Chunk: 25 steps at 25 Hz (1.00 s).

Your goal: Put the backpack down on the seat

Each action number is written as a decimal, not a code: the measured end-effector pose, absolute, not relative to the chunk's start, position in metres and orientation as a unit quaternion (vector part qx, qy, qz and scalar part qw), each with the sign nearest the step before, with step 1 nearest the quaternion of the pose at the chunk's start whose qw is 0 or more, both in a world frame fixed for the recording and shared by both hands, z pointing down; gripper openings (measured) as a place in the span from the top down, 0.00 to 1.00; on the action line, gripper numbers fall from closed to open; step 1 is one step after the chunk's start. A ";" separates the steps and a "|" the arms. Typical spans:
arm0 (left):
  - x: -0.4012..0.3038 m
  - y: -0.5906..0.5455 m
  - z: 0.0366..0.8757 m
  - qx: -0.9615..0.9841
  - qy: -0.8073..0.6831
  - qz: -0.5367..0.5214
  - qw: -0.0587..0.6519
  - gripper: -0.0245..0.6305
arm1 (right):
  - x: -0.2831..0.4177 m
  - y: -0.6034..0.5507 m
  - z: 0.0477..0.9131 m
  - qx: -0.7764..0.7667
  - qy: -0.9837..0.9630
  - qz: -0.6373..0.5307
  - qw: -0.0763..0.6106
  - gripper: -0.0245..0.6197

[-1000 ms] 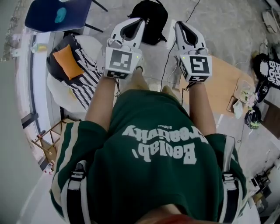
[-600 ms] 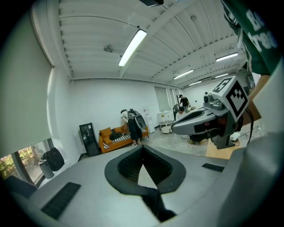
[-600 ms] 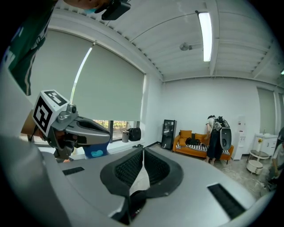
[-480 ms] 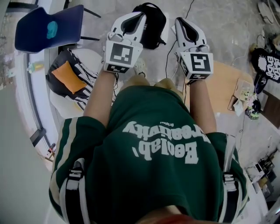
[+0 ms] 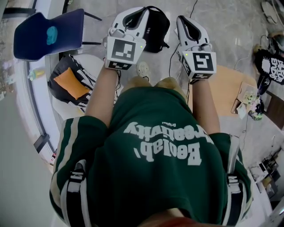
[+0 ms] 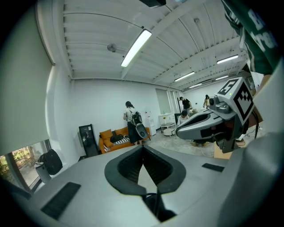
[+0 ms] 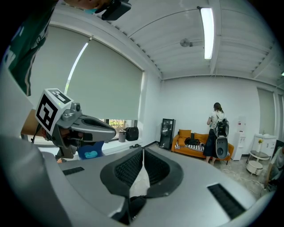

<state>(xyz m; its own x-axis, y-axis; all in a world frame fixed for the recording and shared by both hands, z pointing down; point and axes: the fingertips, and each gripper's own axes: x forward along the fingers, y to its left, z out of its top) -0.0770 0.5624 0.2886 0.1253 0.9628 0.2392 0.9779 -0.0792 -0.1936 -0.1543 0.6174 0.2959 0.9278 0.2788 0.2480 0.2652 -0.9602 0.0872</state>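
Note:
The black backpack (image 5: 157,29) lies on the floor just beyond both grippers, partly hidden behind the left one. My left gripper (image 5: 143,10) is shut and empty at the backpack's left edge. The right gripper (image 5: 181,20) is also shut and empty, just right of the backpack. A blue chair (image 5: 46,33) stands to the far left, its seat bare. In the left gripper view the closed jaws (image 6: 143,149) point across the room, with the right gripper (image 6: 208,126) beside them. The right gripper view shows its shut jaws (image 7: 143,153), the left gripper (image 7: 84,126) and the blue chair (image 7: 90,150).
A white round seat (image 5: 60,104) holding a striped cloth and an orange cushion (image 5: 76,84) stands at the left. A black cable (image 5: 171,53) runs across the floor. A wooden board (image 5: 228,86) and small clutter lie at the right. Far off, a person (image 6: 132,119) stands by an orange sofa (image 6: 117,138).
The person has stepped forward. Both shut grippers now flank the backpack more closely, and the blue chair and white seat have slid down the head view.

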 end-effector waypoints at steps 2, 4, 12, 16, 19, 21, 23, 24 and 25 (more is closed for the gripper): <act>-0.069 0.566 0.290 -0.735 -0.660 -0.026 0.153 0.93 | -0.147 0.622 0.297 0.981 0.138 0.131 0.025 0.91; -0.062 0.569 0.291 -0.739 -0.657 -0.025 0.150 0.93 | -0.140 0.626 0.299 0.981 0.138 0.132 0.023 0.91; -0.033 0.579 0.303 -0.750 -0.647 -0.017 0.137 0.93 | -0.113 0.630 0.315 0.981 0.132 0.143 0.015 0.91; -0.029 0.585 0.306 -0.749 -0.649 -0.016 0.131 0.93 | -0.107 0.635 0.319 0.980 0.134 0.145 0.013 0.91; -0.026 0.587 0.312 -0.748 -0.652 -0.020 0.121 0.93 | -0.104 0.636 0.323 0.980 0.135 0.146 0.012 0.91; -0.024 0.590 0.317 -0.748 -0.654 -0.021 0.111 0.93 | -0.103 0.640 0.329 0.980 0.136 0.147 0.009 0.91; -0.022 0.594 0.324 -0.749 -0.654 -0.024 0.101 0.93 | -0.104 0.645 0.338 0.980 0.136 0.148 0.007 0.91; -0.021 0.596 0.330 -0.750 -0.653 -0.026 0.099 0.93 | -0.104 0.648 0.345 0.979 0.136 0.149 0.007 0.91; -0.020 0.600 0.338 -0.752 -0.651 -0.027 0.100 0.93 | -0.105 0.653 0.352 0.979 0.136 0.151 0.006 0.91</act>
<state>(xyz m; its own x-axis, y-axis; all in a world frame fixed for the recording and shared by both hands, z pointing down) -0.0202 0.6002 0.3378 0.1506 0.9737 0.1710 0.9846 -0.1322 -0.1146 -0.1046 0.6530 0.3524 0.9174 0.2685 0.2938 0.2646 -0.9629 0.0537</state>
